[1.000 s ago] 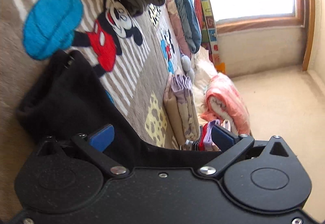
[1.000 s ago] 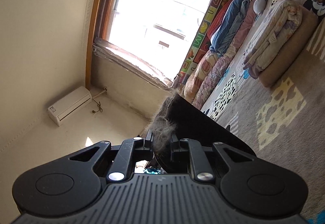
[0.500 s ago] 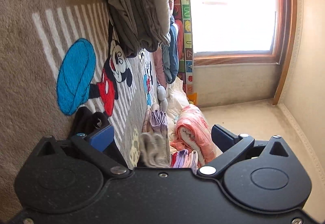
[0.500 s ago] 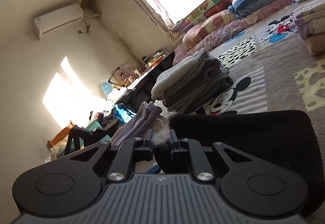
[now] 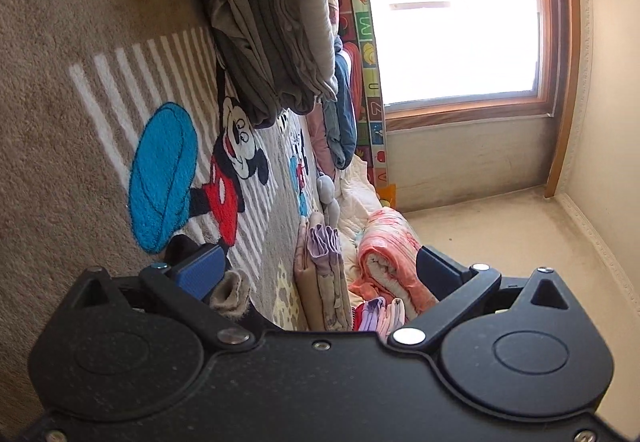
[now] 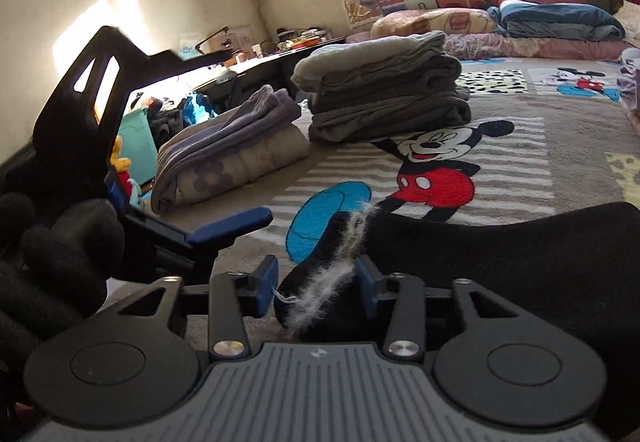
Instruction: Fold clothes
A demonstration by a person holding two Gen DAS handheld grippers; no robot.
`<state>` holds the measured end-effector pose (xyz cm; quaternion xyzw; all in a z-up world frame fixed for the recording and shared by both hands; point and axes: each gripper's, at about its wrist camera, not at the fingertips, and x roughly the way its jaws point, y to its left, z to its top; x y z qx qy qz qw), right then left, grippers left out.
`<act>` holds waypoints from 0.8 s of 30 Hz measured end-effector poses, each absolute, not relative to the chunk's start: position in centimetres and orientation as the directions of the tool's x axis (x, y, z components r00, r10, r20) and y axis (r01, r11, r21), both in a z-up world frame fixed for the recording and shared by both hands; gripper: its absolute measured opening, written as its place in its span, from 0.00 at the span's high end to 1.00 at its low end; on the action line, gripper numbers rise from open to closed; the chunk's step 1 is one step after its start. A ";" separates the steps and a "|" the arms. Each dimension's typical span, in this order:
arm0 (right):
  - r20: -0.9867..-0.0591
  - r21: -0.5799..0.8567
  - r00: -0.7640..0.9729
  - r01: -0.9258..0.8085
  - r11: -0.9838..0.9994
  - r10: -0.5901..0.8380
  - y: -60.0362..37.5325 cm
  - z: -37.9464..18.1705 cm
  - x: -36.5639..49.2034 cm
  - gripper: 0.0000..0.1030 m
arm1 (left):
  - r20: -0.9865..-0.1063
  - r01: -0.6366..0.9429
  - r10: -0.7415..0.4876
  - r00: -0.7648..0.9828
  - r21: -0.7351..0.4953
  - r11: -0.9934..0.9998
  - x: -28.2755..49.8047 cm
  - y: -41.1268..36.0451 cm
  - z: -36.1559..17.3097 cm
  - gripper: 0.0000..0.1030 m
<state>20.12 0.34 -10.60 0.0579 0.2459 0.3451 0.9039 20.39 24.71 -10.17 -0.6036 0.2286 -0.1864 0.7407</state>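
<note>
A black fleece garment [image 6: 500, 262] lies on the Mickey Mouse carpet [image 6: 436, 177], its fuzzy pale edge between the pads of my right gripper [image 6: 316, 282]. The right jaws stand apart, with the cloth loose between them. My left gripper [image 5: 316, 266] is wide open and holds nothing; it also shows in the right wrist view [image 6: 228, 226], low over the carpet to the left of the garment. In the left wrist view only a small corner of the black garment [image 5: 180, 246] shows by the left finger.
A stack of folded grey clothes [image 6: 380, 89] stands behind Mickey. A folded purple and beige pile [image 6: 228, 157] lies to its left. Rolled bedding [image 6: 520, 25] lines the wall under the window. More folded clothes [image 5: 320, 274] and a pink blanket [image 5: 384, 262] lie at the carpet's edge.
My right gripper swung down to the carpet with the black garment and its jaws opened. My left gripper pulled back off the garment, which has nearly left its view.
</note>
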 end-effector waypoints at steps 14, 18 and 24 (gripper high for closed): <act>-0.380 0.074 0.724 -0.597 0.799 0.576 -8.9 -8.6 15.4 0.26 | -0.432 0.041 -0.548 0.716 -0.758 0.651 20.6 16.9 -8.6 0.07; -0.404 0.062 0.724 -0.587 0.807 0.558 -10.2 -9.7 16.1 0.26 | -0.470 0.025 -0.529 0.707 -0.730 0.683 21.0 16.5 -9.3 0.09; -0.421 0.078 0.702 -0.602 0.794 0.574 -9.9 -11.0 17.2 0.25 | -0.543 0.057 -0.481 0.689 -0.621 0.782 20.8 14.9 -8.6 0.14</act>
